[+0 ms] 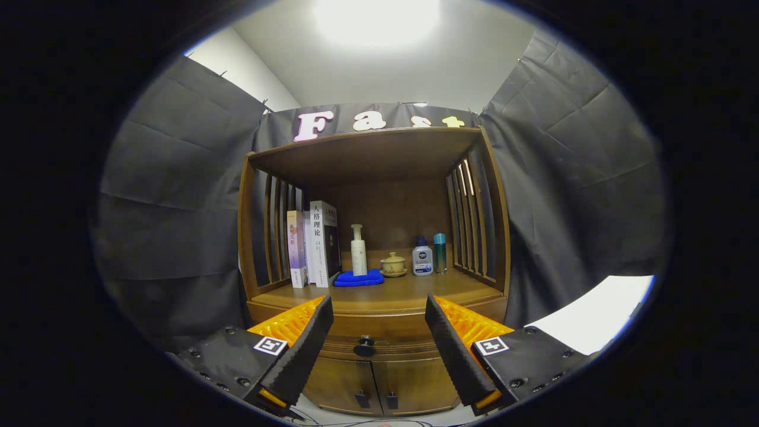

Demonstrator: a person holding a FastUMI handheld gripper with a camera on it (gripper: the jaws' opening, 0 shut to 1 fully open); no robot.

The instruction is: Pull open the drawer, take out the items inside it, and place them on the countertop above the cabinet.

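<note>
We hold the gripper (378, 308) in front of the wooden cabinet (375, 267), its two fingers spread wide apart and gripping nothing; the closed drawer (379, 347) sits just under the countertop (391, 293), and its small dark knob (364, 344) lies between the fingers and a little beyond them. We judge the drawer stiff and fairly light, likely to slide straight out if pulled evenly; the knob is the only sensible hold, round, small and probably smooth, so the ribbed black pads must close squarely on it or slip off. The cabinet is warm brown wood with a dull sheen, slatted at both sides; two small doors (379, 388) with dark pulls stand below the drawer. On the countertop stand upright books (314, 243), a white pump bottle (359, 250) on a folded blue cloth (359, 278), a small lidded clay pot (393, 264) and two short bottles (430, 255); what lies in the drawer we cannot tell.
</note>
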